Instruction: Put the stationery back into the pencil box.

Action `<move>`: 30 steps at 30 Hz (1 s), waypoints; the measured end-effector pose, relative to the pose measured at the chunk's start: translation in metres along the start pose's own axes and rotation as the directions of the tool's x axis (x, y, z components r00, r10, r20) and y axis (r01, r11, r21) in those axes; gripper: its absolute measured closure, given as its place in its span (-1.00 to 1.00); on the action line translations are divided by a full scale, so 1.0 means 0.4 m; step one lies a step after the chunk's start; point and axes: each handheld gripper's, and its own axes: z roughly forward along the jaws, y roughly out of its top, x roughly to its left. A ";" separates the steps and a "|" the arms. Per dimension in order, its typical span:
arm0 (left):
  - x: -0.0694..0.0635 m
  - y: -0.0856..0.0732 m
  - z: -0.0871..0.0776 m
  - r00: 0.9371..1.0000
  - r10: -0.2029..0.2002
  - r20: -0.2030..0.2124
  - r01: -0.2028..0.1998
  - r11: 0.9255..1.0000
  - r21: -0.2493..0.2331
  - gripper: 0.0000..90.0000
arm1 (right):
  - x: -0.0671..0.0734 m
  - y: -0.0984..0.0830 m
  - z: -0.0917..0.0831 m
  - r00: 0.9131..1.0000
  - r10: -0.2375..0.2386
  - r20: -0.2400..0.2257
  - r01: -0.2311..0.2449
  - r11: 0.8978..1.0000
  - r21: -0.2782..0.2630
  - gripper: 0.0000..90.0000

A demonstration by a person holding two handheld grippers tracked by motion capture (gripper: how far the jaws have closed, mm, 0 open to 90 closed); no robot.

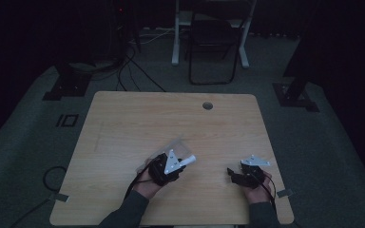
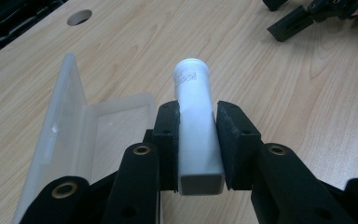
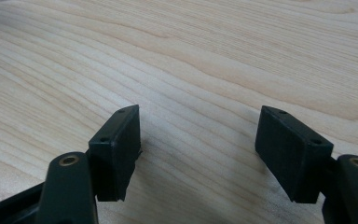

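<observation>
Holding the white tube (image 2: 195,126) between both pads, my left gripper (image 2: 196,140) sits at the lower centre of the left gripper view, jaws clamped on the tube's flat-sided lower section; the square open end faces the camera at the bottom of the frame and the round, lipped end points away toward frame centre. The tube appears to be rigid moulded plastic: judged light, stiff and smooth-walled, so liable to slip along its axis if grip pressure drops. The flat faces near the square end are the correct hold point, since the pads seat flush there; the round neck would offer line contact only. Just left of the tube lies the clear plastic case (image 2: 74,135), lid hinged open and standing up along the left side of the frame; it looks thin-walled and flexible and should not be squeezed hard. In the high view, my left gripper (image 1: 183,160) is at lower centre with the tube projecting to the right. My right gripper (image 3: 198,154) stands with jaws wide and nothing between them, over bare table (image 3: 205,56); it appears at lower right in the high view (image 1: 235,175), well apart from the tube.
</observation>
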 end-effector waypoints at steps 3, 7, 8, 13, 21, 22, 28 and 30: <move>0.001 -0.001 0.001 1.000 0.006 -0.012 -0.006 1.000 0.006 0.57 | 0.000 0.000 0.000 1.000 0.000 0.000 0.000 1.000 0.000 -0.31; 0.004 -0.002 0.003 1.000 0.005 -0.013 -0.005 1.000 0.011 0.57 | 0.000 0.000 0.000 1.000 0.000 0.000 0.000 1.000 0.000 -0.31; 0.005 -0.003 0.004 1.000 -0.001 -0.014 0.001 1.000 0.009 0.57 | 0.000 0.000 0.000 1.000 0.001 0.000 -0.001 1.000 0.000 -0.31; 0.009 -0.005 0.005 1.000 -0.004 -0.016 0.004 1.000 0.009 0.57 | 0.000 0.000 0.000 1.000 0.000 0.000 0.000 1.000 0.000 -0.31; 0.018 -0.009 0.004 1.000 -0.013 -0.028 0.013 1.000 0.008 0.57 | 0.000 0.000 0.000 1.000 0.001 0.000 -0.001 1.000 0.001 -0.31; 0.019 -0.009 0.004 0.999 -0.015 -0.029 0.015 1.000 0.008 0.57 | 0.000 0.000 0.000 1.000 0.000 0.000 0.000 1.000 0.000 -0.31; 0.020 -0.009 0.003 0.999 -0.019 -0.033 0.019 1.000 0.004 0.57 | 0.000 0.000 0.000 1.000 0.000 0.000 0.000 1.000 0.001 -0.31; 0.021 -0.009 0.002 0.999 -0.019 -0.035 0.019 1.000 0.004 0.57 | 0.000 0.000 0.000 1.000 0.000 0.000 0.000 1.000 0.001 -0.31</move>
